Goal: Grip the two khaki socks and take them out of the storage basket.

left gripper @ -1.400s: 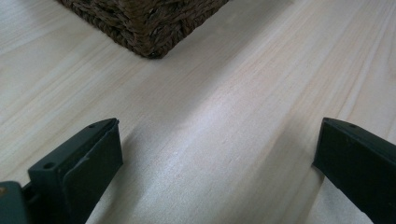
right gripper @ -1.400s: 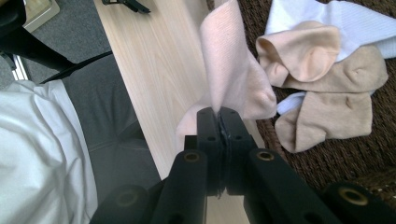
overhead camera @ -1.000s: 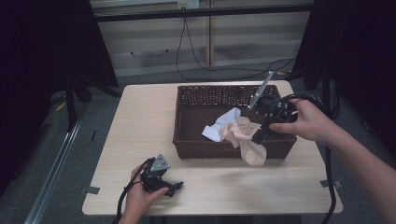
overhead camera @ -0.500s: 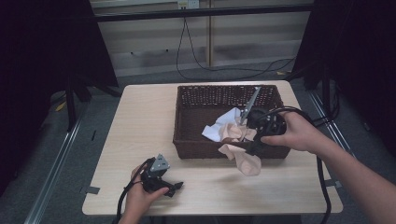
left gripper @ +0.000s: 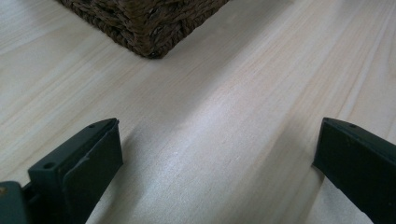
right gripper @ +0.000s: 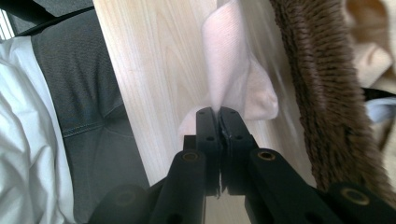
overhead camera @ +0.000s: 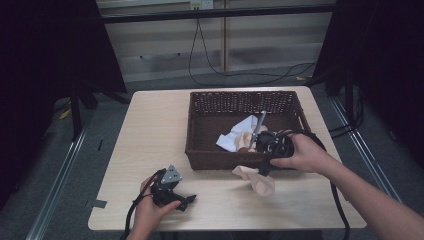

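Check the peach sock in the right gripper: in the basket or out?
Out. The peach sock hangs from the shut right gripper in front of the basket, over the table.

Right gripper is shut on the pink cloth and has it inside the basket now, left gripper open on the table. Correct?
Not quite. The right gripper is shut on the pink cloth, but the cloth lies on the table in front of the basket, not inside; the high view shows it. The left gripper is open.
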A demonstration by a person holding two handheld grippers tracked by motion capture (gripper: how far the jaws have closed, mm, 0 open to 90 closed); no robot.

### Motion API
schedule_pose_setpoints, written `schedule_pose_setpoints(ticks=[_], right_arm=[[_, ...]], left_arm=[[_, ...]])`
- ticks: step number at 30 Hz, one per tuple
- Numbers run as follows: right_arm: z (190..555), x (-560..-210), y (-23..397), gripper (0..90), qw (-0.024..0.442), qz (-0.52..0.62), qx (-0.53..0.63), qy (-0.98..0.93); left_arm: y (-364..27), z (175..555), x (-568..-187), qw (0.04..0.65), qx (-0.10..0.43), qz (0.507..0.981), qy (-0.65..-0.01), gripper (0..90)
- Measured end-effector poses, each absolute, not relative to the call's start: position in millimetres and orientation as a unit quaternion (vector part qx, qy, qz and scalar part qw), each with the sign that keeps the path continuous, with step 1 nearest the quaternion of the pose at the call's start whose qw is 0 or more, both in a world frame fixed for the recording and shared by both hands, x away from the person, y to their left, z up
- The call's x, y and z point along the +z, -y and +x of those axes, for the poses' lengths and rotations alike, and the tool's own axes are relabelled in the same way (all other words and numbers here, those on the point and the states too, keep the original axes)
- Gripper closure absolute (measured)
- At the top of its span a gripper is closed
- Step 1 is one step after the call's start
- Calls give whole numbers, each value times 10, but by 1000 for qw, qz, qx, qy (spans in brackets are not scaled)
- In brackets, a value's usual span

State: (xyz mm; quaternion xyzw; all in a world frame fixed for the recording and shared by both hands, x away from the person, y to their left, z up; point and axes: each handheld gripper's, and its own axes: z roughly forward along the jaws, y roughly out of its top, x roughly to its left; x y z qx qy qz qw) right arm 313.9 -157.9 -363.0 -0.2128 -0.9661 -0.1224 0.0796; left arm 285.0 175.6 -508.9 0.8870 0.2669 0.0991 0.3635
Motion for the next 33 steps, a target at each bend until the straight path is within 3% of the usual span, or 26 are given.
schedule_pose_setpoints(ticks=[13,17,24,31,33], right_arm=[[3155,-3857,1558,853,72,-214,-105,969],[3134,-3803,1556,729,77,-211,-112,968],[3117,-3539,1575,608,71,-216,-128,965],[3232,-3243,1622,421,54,-237,-143,959],[3251,-3211,1630,407,52,-242,-144,958]], left_arm=[[-1756,2849,-5089,362,99,888,-266,4],[-1756,2850,-5089,363,99,888,-266,5],[-1756,2850,-5089,363,99,888,-266,5],[-1750,2846,-5093,367,99,884,-271,5],[-1750,2847,-5093,367,99,884,-270,4]])
